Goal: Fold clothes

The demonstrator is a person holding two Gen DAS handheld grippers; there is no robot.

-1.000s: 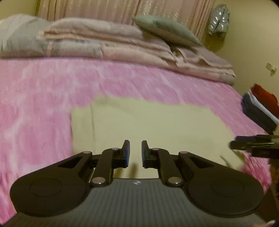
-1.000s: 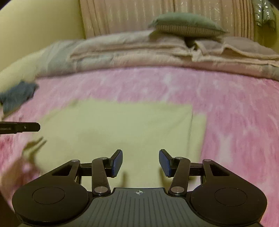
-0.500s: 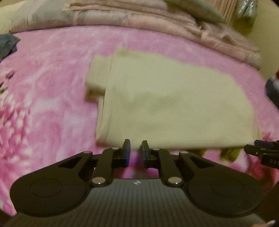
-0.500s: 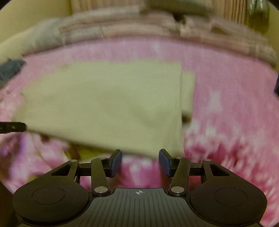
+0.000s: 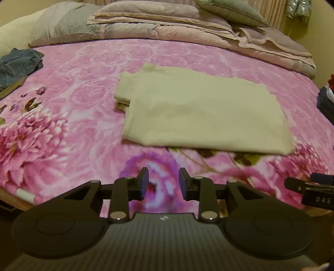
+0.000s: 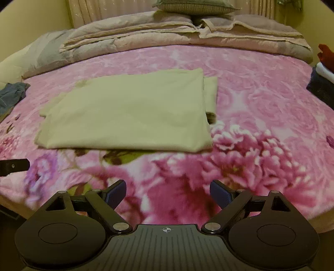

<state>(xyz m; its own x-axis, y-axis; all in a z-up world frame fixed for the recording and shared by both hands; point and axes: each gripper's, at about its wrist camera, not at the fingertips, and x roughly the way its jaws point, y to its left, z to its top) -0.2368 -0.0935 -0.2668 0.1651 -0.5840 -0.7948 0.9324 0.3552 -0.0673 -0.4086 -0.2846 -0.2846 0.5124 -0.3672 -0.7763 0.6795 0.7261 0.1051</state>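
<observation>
A pale yellow-green garment (image 5: 200,116) lies folded into a flat rectangle near the middle of a pink flowered blanket (image 5: 68,83) that covers the bed, with a narrower folded layer sticking out from under it on one short side. The left gripper (image 5: 163,183) hangs above the near edge of the bed, well short of the garment, which lies ahead of it and a little to its right; its jaws stand apart with a moderate gap and nothing sits between them. The right gripper (image 6: 168,192) also sits back over the near part of the blanket, with the garment ahead and to its left; its jaws are spread wide and empty. Neither tool touches the cloth. Each gripper's tip shows at the edge of the other's view, so the two are side by side in front of the garment's long near edge. At the head of the bed a stack of folded pink and grey quilts (image 6: 167,31) carries a grey-green pillow (image 6: 194,6). A crumpled pair of jeans (image 5: 18,64) lies at the left edge of the bed, and a pile of folded dark, white and red clothes (image 6: 323,73) sits at the right edge.
</observation>
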